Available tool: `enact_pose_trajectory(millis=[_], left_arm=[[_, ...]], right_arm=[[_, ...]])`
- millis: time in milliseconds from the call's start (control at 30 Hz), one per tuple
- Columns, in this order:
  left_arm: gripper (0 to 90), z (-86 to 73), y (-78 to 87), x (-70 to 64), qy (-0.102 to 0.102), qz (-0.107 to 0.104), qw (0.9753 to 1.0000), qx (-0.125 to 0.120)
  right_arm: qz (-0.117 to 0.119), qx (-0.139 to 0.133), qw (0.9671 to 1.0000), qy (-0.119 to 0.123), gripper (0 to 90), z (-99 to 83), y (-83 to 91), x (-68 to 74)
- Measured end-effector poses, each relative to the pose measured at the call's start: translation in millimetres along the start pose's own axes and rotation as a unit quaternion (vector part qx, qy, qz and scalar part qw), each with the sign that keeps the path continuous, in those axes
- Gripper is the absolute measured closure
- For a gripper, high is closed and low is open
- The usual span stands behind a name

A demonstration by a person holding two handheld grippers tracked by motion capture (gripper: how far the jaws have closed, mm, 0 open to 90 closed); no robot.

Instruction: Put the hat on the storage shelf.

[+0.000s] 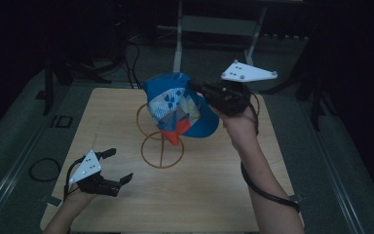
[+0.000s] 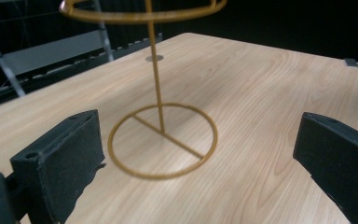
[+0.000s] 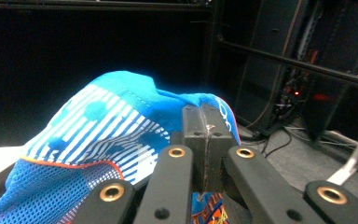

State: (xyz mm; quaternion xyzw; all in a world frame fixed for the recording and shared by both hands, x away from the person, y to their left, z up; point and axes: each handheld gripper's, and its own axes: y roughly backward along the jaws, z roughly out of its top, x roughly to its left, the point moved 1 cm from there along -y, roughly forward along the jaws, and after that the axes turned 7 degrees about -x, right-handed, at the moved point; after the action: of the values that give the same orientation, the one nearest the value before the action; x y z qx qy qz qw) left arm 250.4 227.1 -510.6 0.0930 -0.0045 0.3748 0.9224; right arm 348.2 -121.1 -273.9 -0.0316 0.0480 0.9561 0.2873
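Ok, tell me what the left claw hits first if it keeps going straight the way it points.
Probably the wire hat stand. The left claw is open over the table, and the stand's base ring and upright post lie straight ahead between the jaws. Depth is hard to judge, so it may graze the tabletop first.

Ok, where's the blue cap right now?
In the high view the blue cap is held up by the right tool, over the gold wire stand at mid-table.

Mesh cloth cap [image 1: 177,105] (matt), wood-grain table [image 1: 199,190].
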Motion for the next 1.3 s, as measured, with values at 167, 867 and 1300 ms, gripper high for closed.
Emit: enact_pose_trajectory(millis=[167, 867, 1300], left_arm=[[1.9, -22.5, 7.7, -8.9, -0.002, 0.012, 0.9999, 0.009], [1.9, -53.4, 23.7, 0.4, 0.059, 0.023, 0.9978, -0.021], [1.9, -57.9, 20.8, 3.3, 0.075, 0.02, 0.9968, -0.016]], right_arm=[[0.011, 0.014, 0.9998, -0.008, 90.0, -0.9, -31.7, 6.6], [0.028, 0.11, 0.9935, -0.005, 90.0, -39.5, -125.3, 30.6], [0.023, 0.106, 0.9938, -0.027, 90.0, -58.6, -90.9, 18.4]])
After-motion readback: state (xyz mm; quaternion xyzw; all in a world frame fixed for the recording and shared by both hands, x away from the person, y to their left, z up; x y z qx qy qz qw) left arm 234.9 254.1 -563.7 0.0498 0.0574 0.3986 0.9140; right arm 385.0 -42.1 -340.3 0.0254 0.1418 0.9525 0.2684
